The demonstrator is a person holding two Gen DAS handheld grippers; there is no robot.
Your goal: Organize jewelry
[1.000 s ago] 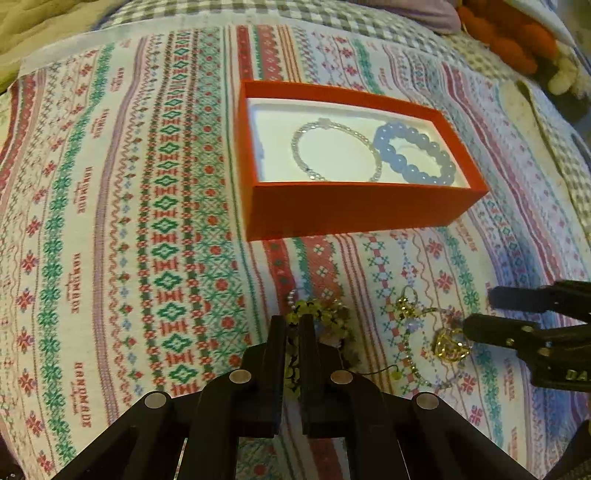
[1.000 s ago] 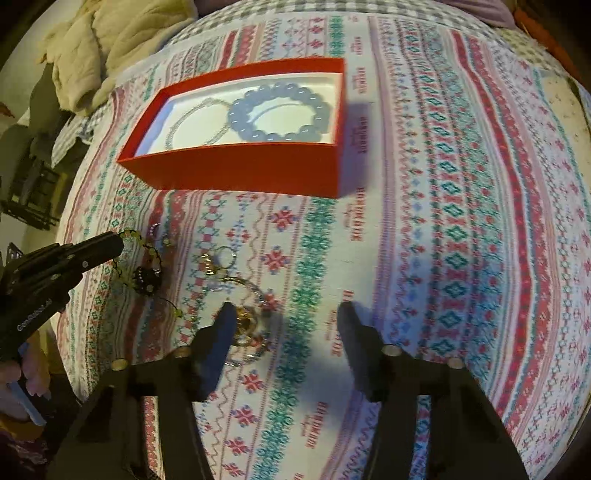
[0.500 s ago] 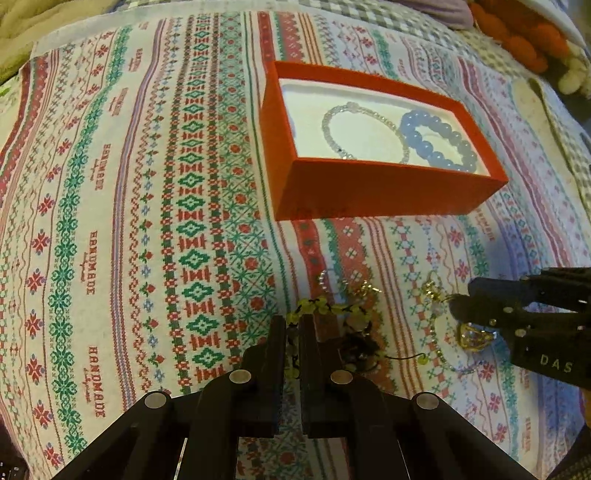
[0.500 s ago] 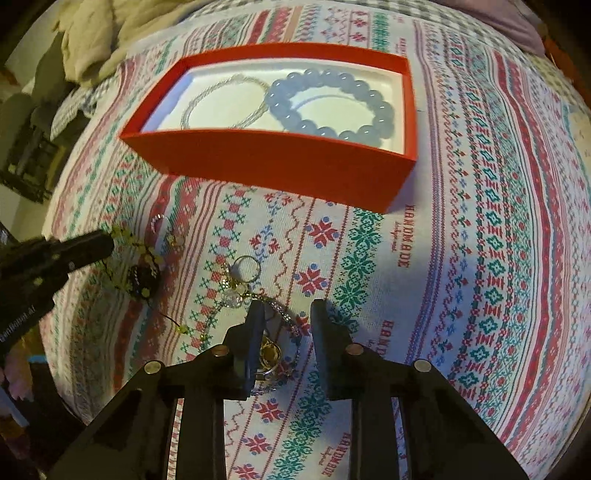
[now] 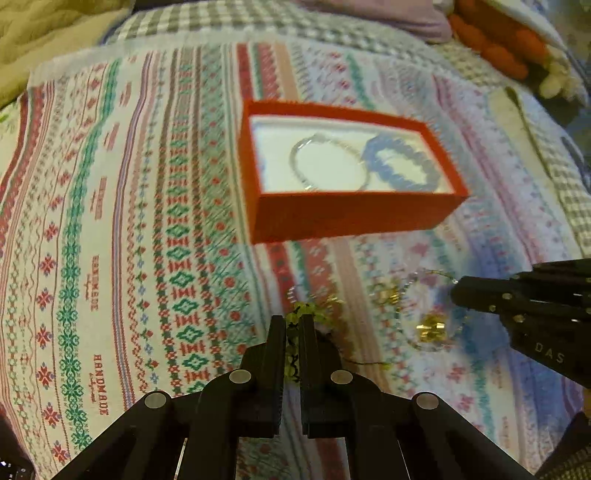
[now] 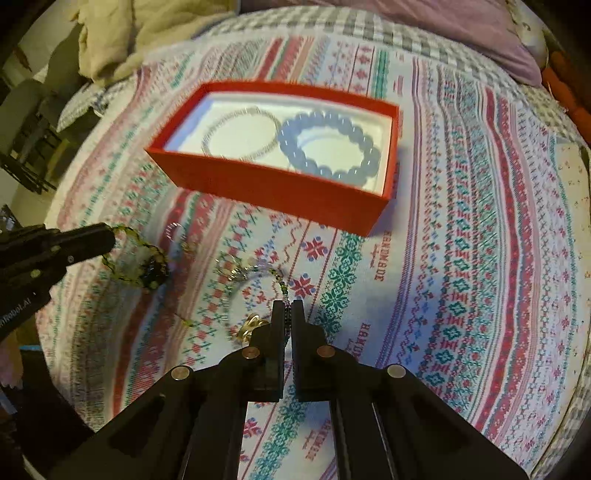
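Note:
A red box (image 5: 354, 216) (image 6: 280, 188) lies on the patterned cloth and holds a thin silver bracelet (image 5: 327, 162) (image 6: 240, 133) and a blue bead bracelet (image 5: 400, 164) (image 6: 328, 146). My left gripper (image 5: 292, 325) (image 6: 109, 236) is shut on a yellow-green bead bracelet (image 5: 304, 310) (image 6: 136, 266), lifting it off the cloth. My right gripper (image 6: 287, 308) (image 5: 456, 291) is shut on a clear bead bracelet with a gold charm (image 6: 251, 325) (image 5: 428, 328), which hangs below it.
The cloth (image 5: 110, 240) covers a bed. A beige blanket (image 6: 140, 29) lies at the back left, a purple pillow (image 6: 480, 33) at the back right, and an orange plush (image 5: 498, 48) at the far right.
My right gripper closed on the charm bracelet and raised it. My left gripper lifted with the yellow-green bracelet. Both views now stand higher over the cloth.

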